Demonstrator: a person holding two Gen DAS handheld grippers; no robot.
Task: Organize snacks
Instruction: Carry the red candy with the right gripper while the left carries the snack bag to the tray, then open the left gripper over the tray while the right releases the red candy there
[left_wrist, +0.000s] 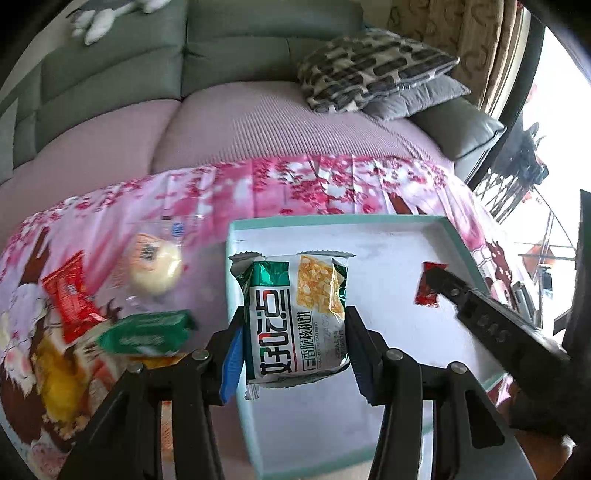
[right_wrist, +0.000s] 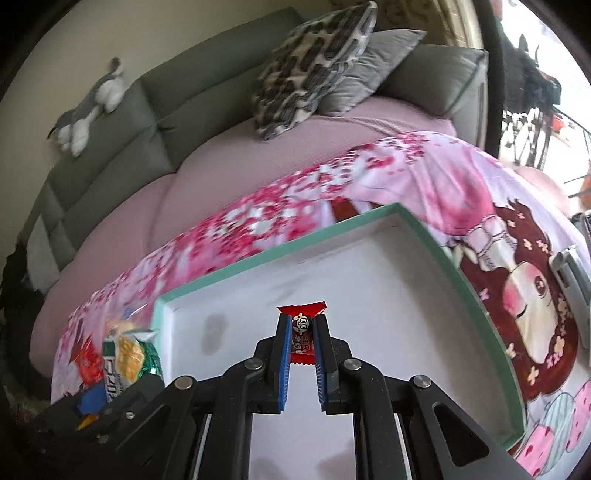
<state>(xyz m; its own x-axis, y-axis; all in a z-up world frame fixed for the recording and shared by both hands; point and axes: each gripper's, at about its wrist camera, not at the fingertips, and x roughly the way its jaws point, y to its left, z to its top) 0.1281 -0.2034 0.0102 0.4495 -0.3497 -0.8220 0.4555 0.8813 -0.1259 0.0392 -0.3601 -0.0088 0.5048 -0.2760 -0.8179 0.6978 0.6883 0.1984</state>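
My left gripper (left_wrist: 293, 321) is shut on a green and white biscuit packet (left_wrist: 295, 314) and holds it over the left part of a white box with a teal rim (left_wrist: 406, 350). My right gripper (right_wrist: 302, 325) is shut on a small red candy (right_wrist: 302, 332) and holds it above the inside of the same box (right_wrist: 369, 288). In the left wrist view the right gripper (left_wrist: 436, 284) comes in from the right with the red candy (left_wrist: 426, 291) at its tip. The biscuit packet also shows at the left of the right wrist view (right_wrist: 125, 358).
Left of the box, loose snacks lie on the pink floral cloth (left_wrist: 295, 184): a red packet (left_wrist: 72, 295), a wrapped round bun (left_wrist: 155, 266), a green packet (left_wrist: 147, 332) and a yellow packet (left_wrist: 59, 387). A sofa with cushions (left_wrist: 369, 70) stands behind.
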